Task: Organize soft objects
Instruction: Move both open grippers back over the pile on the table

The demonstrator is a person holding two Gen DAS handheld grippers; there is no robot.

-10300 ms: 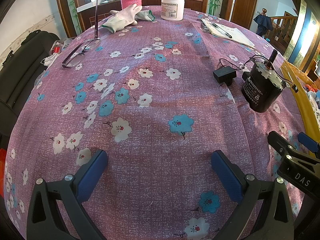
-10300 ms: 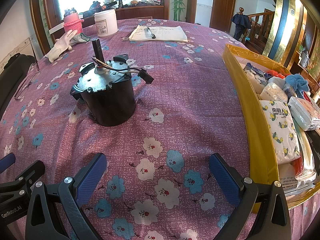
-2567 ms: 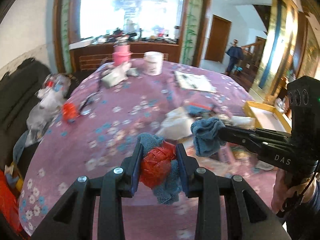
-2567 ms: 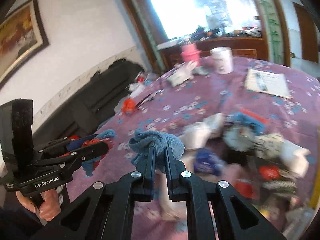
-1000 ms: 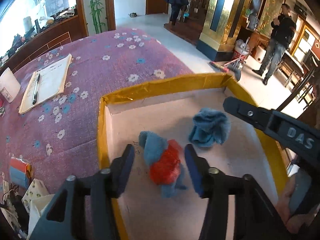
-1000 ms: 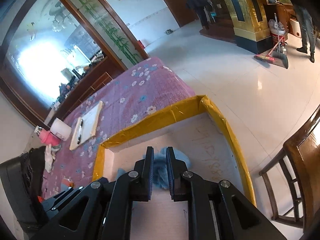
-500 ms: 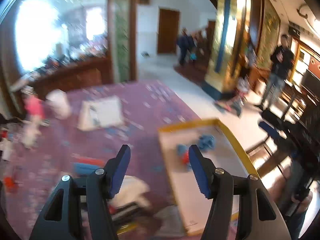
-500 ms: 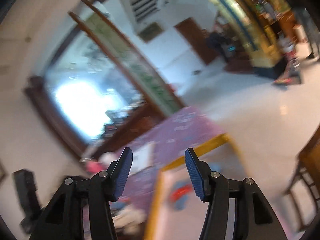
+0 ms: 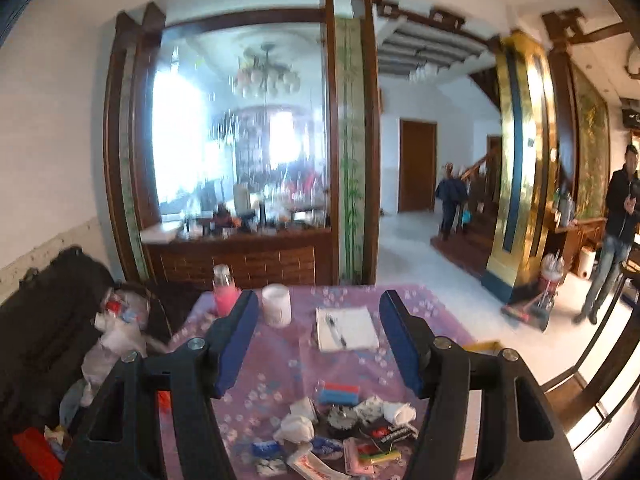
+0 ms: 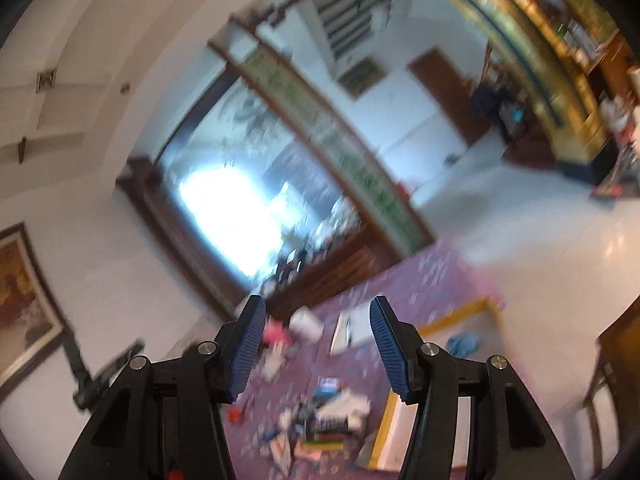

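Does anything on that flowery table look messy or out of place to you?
Yes. A jumble of packets and crumpled white items lies heaped on the purple floral tablecloth, while the yellow-rimmed box beside it holds only a blue cloth that shows. The right wrist view is blurred and tilted.

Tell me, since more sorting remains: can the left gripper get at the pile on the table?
Probably yes: left gripper is open and empty, and the pile lies uncovered on the table below it.

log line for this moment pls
left gripper: open, empty | right gripper: open, empty | blue cloth: in yellow box | pile: on table
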